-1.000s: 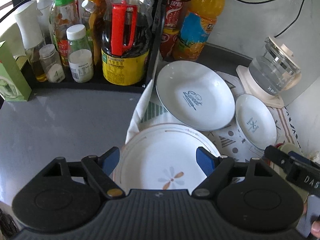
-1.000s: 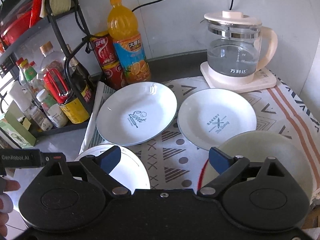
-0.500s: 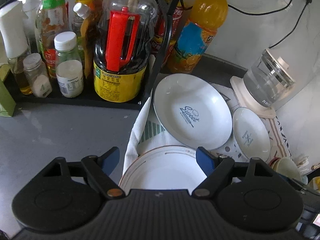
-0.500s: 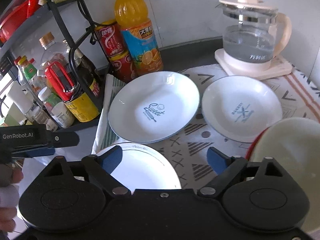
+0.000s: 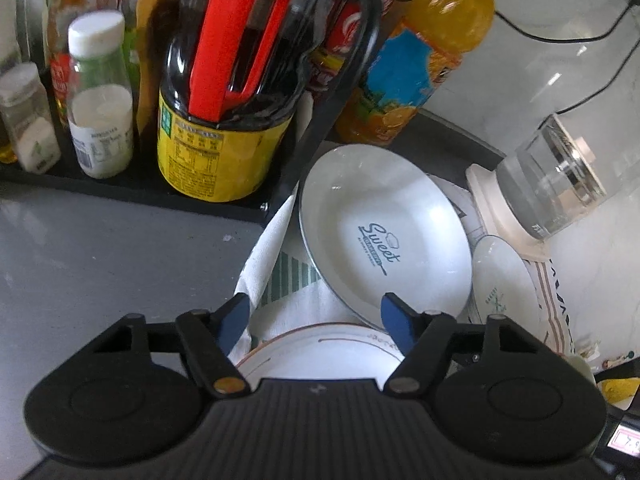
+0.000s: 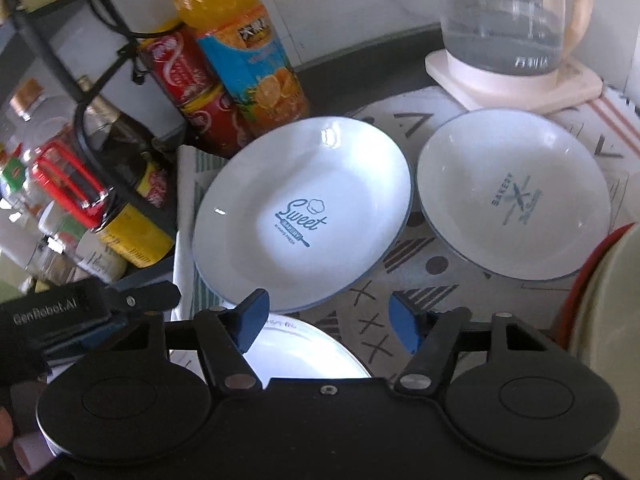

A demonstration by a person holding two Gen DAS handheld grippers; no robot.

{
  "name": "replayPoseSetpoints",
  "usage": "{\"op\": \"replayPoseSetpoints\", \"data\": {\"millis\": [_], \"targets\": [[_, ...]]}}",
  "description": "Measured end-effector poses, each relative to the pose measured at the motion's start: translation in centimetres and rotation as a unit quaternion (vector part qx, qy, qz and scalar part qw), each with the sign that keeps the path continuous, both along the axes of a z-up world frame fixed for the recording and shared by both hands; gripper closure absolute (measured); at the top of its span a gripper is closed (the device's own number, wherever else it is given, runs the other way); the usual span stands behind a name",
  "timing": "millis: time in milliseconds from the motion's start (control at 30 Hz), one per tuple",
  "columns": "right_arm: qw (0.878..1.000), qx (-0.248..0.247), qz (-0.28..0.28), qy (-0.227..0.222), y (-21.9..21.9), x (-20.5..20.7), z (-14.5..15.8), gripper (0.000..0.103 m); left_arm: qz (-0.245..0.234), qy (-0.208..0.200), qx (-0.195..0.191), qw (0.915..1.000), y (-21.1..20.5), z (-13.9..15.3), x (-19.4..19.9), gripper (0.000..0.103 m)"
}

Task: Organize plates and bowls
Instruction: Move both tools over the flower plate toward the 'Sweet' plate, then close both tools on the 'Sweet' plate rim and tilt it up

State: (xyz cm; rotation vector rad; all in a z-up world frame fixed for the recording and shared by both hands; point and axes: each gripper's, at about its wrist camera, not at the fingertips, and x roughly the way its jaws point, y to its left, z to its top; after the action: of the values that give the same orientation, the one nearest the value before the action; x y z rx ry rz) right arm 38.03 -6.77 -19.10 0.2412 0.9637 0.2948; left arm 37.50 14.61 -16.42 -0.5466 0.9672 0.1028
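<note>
Each gripper, the left gripper [image 5: 314, 320] and the right gripper [image 6: 326, 322], is a matte black body with two round housings, angled black linkage arms pinned by small metal rivets, and blue pads on the fingertips [image 5: 236, 318]. The left body carries a ribbed black panel with a tiny pale mark at its middle. In the right wrist view the left unit's black side block reads "GenRobot.AI" in pale letters, with a screw beside it.

Left tongs [image 5: 314, 322] and right tongs [image 6: 330, 318] side by side, jaws spread wide, empty.
</note>
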Motion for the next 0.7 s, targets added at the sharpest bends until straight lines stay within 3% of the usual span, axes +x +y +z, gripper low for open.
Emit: {"op": "replayPoseSetpoints", "data": {"millis": [467, 700], "targets": [[0.998, 0.021, -0.037, 0.048, 0.7, 3.4, -3.5, 0.066, 0.005, 0.025, -0.018, 0.9995, 0.2, -3.5, 3.0, 0.061], [0.997, 0.029, -0.042, 0.055, 1.2, 4.3, -4.2, 0.072, 0.004, 0.017, -0.028, 0.9995, 0.1, -4.2, 3.5, 0.066]]}}
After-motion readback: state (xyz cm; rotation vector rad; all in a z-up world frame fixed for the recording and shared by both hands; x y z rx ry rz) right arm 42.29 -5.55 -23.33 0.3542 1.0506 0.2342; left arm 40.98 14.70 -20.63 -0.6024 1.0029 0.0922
